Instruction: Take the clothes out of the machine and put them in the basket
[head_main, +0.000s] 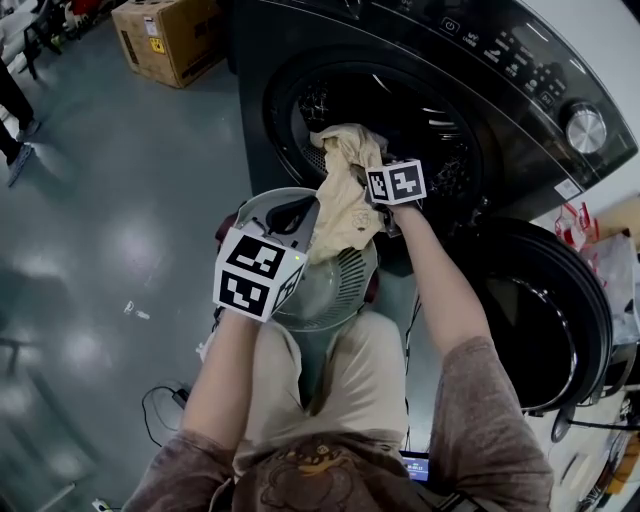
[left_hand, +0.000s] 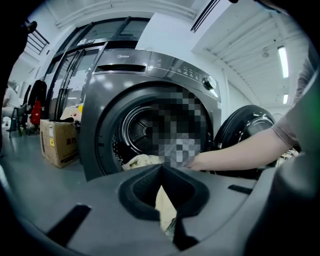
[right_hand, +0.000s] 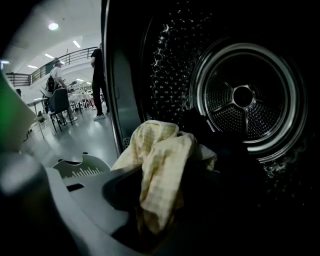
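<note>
Head view has the dark washing machine (head_main: 262, 50) filling the top of the picture. Its round door (head_main: 560, 320) is swung open to your right and its drum (right_hand: 245, 97) gapes in front of you. A cardboard box (head_main: 170, 40) stands on the floor to the machine's left, well apart from your work. Just below the drum mouth, between your arms, is the round grey mesh basket (head_main: 340, 290). The pale yellow checked cloth (head_main: 345, 200) is bunched at the lip of the drum and hangs from there down to the basket's rim.

Your right claw (right_hand: 165, 195) is at the drum mouth and closed on that cloth. In the right gripper view the folds are packed between its jaws and spill over their tips. Behind them in the drum lies a dark heap, too dim to name.

Your left claw (left_hand: 162, 200) hovers over the basket's left side, just beside the hanging end of the cloth, and points at the machine. Its jaws stand slightly apart and a strip of the cloth shows in the gap. No view shows whether the pads press on it.
</note>
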